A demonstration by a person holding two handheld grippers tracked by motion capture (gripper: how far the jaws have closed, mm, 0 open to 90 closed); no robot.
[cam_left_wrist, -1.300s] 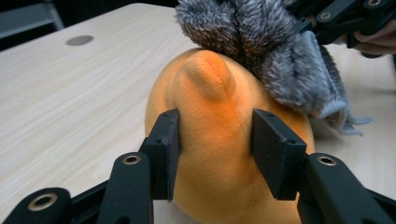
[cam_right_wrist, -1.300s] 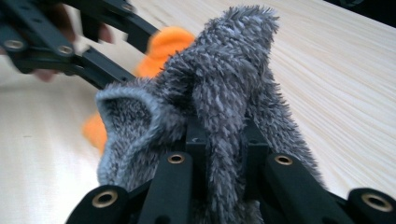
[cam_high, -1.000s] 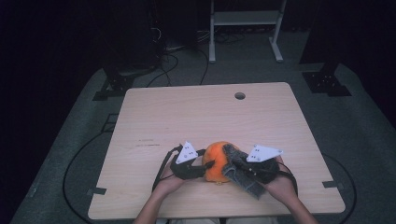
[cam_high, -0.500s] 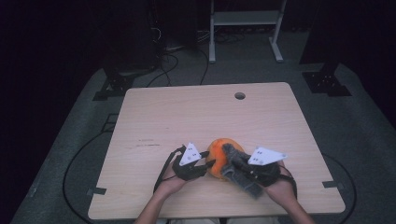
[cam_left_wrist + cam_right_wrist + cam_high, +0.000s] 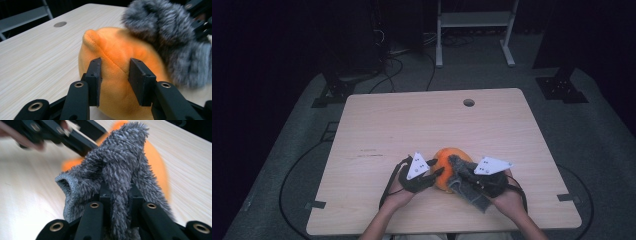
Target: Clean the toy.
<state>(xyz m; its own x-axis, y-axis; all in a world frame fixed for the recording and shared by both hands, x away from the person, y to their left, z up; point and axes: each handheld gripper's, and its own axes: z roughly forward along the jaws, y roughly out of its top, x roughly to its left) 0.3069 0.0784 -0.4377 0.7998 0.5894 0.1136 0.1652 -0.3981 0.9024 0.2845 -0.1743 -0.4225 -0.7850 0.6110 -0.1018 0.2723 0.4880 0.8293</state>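
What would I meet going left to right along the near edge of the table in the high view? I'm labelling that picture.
Left hand-held gripper → orange plush → grey fuzzy sock → right hand-held gripper, all on the table.

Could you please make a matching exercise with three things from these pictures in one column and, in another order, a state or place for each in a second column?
1. round orange plush toy
2. fuzzy grey fabric sock
3. small round hole in the light wooden table

A. pinched between the right gripper's jaws
B. near the table's far edge
C. squeezed by the left gripper

Pairs: 1-C, 2-A, 3-B
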